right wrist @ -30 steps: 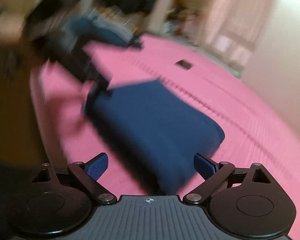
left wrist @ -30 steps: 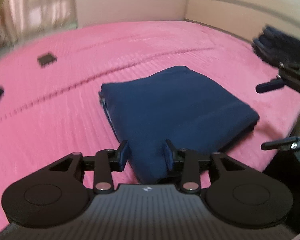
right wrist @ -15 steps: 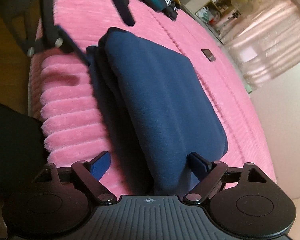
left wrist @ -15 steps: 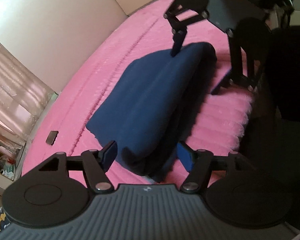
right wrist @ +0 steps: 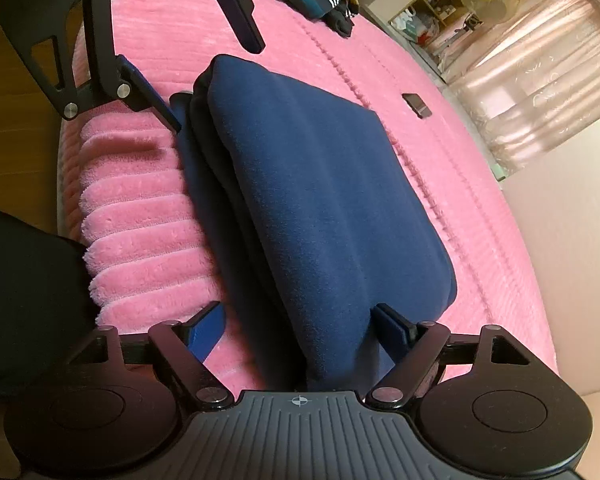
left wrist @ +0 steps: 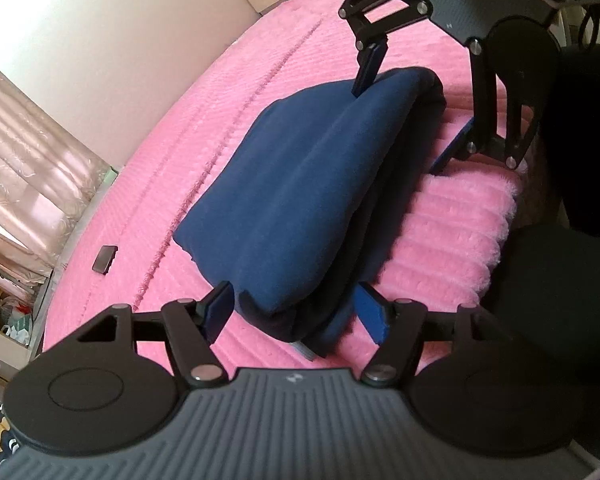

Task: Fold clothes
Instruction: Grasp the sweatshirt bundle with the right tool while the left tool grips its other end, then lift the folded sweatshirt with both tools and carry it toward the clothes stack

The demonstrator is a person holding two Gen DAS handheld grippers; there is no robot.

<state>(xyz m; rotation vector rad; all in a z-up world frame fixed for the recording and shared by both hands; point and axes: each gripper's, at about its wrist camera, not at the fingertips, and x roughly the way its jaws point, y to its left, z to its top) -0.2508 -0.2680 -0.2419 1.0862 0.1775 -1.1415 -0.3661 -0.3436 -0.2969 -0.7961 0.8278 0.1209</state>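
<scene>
Two views. Left wrist: left gripper [left wrist: 296, 312], jaws spread, straddles one end of the folded navy garment [left wrist: 300, 184] on the pink bed [left wrist: 220, 120]. Right wrist: right gripper [right wrist: 300, 332], jaws closing but not yet pinching, straddles the opposite end. Best to clamp all layers together, both ends evenly.
</scene>
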